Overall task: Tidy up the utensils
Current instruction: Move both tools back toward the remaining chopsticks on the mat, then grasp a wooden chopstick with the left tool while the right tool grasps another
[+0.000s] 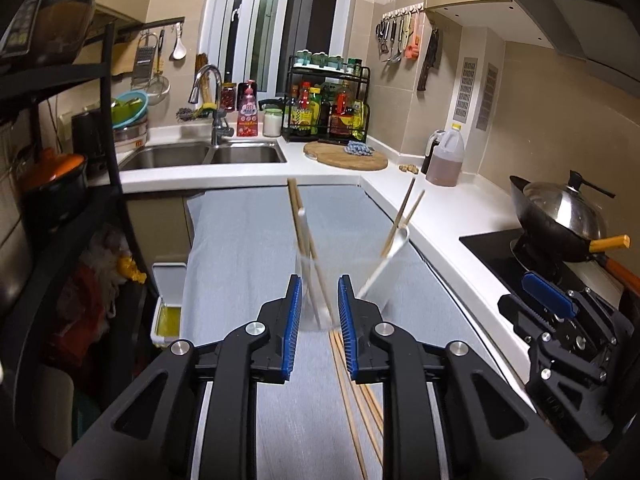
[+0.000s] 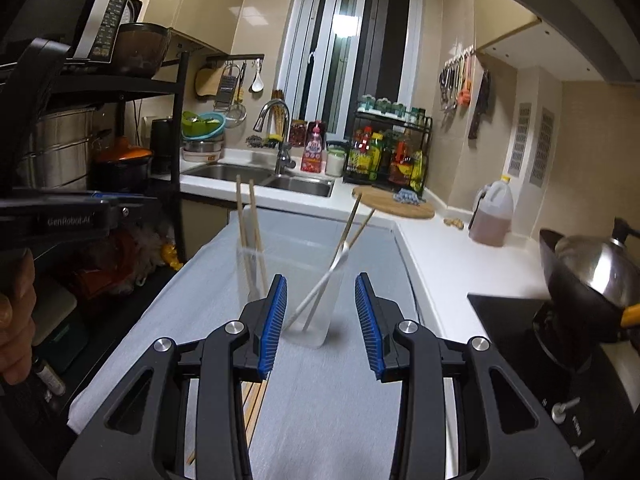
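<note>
- Now both tongs, left and right, stand apart and grip nothing.
- Just ahead, two clear cups: left cup holds chopsticks; right cup holds chopsticks and a white spoon.
- Loose chopsticks lie on the desk, partly hidden under the tongs.

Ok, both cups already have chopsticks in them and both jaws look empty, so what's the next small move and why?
Probably lower the left gripper onto the loose chopsticks lying on the grey mat just below its open jaws. Nothing is held, and those are the only utensils still outside the two clear cups, left cup and right cup.
</note>
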The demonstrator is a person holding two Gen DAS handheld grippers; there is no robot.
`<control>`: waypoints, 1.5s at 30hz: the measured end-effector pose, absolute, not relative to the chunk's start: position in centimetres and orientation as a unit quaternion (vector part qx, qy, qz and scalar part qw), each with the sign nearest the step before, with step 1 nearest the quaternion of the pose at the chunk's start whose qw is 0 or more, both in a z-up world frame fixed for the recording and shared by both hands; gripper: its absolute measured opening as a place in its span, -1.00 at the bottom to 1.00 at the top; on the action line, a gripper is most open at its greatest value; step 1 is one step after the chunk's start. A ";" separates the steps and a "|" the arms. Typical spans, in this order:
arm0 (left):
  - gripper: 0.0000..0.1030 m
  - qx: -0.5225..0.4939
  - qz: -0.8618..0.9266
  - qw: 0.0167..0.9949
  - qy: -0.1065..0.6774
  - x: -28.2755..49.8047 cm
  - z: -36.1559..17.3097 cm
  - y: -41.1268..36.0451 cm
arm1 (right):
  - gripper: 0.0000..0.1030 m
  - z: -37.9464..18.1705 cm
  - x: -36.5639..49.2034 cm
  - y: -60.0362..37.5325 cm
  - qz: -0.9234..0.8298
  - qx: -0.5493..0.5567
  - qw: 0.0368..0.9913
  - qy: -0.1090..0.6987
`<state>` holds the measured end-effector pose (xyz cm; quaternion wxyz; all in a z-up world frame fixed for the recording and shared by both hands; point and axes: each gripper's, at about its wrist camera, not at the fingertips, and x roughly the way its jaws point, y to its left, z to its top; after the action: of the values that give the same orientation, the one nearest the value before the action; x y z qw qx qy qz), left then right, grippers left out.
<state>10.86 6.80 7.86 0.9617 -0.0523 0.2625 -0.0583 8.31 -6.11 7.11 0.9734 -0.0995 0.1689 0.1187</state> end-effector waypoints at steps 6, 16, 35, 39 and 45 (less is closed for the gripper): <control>-0.63 -0.046 -0.046 0.967 0.248 7.4 4.4 6.9 | -0.29 4.3 6.1 -6.5 0.128 -0.081 0.968 0.201; -0.63 -0.045 -0.019 0.960 0.277 5.2 -3.5 7.0 | -0.77 -3.4 5.6 -6.2 0.146 -0.042 0.948 0.280; -0.63 -0.055 -0.041 0.943 0.325 5.6 -6.7 6.3 | -0.73 -11.6 8.2 -4.1 0.159 -0.032 0.905 0.394; -0.63 -0.070 -0.065 0.932 0.351 6.2 -8.2 5.2 | -0.86 -11.5 7.8 -4.8 0.156 -0.034 0.905 0.394; -0.63 -0.073 -0.087 0.919 0.377 6.9 -10.1 3.2 | -0.87 -11.3 7.4 -6.5 0.141 -0.021 0.910 0.390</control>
<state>6.85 3.21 -10.07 0.9191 -0.0729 0.3774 -0.0866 7.45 -6.46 -11.35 0.9097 -0.0211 0.3899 0.1412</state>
